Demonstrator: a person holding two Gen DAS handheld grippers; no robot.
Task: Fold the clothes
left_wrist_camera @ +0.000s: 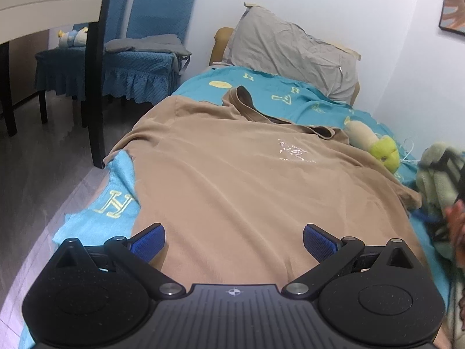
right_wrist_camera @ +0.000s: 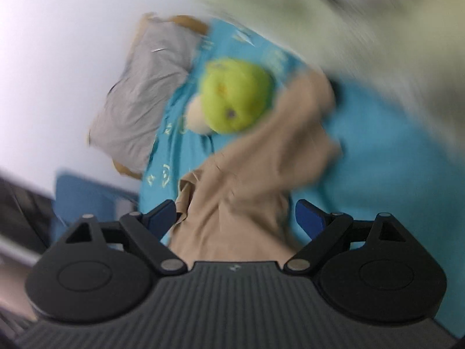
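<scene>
Tan cotton T-shirt [left_wrist_camera: 232, 174] lies spread flat, front up, over a turquoise bedsheet with yellow letter prints [left_wrist_camera: 116, 200], its dark-trimmed neckline toward a crumpled grey pillow [left_wrist_camera: 293, 49] propped against the white wall. The left gripper [left_wrist_camera: 234, 240] hovers above the shirt's lower part with its 2 blue-padded fingers [left_wrist_camera: 149, 240] spread wide, nothing between them. Beside the shirt's far shoulder sits a lime-green and cream plush toy [left_wrist_camera: 377, 148], with a pale green bundle of fabric [left_wrist_camera: 438, 174] near the right edge of the bed. A blue quilted chair with a ruffled skirt [left_wrist_camera: 136, 61] stands on the floor beyond the bed's left side.

The right wrist view is heavily blurred (fine detail is lost). The right gripper [right_wrist_camera: 235, 218] also stands spread apart, above a rumpled part of the tan shirt [right_wrist_camera: 247, 189], and whether it touches the cloth I cannot tell. The plush toy [right_wrist_camera: 232, 99] rests just past that fabric.
</scene>
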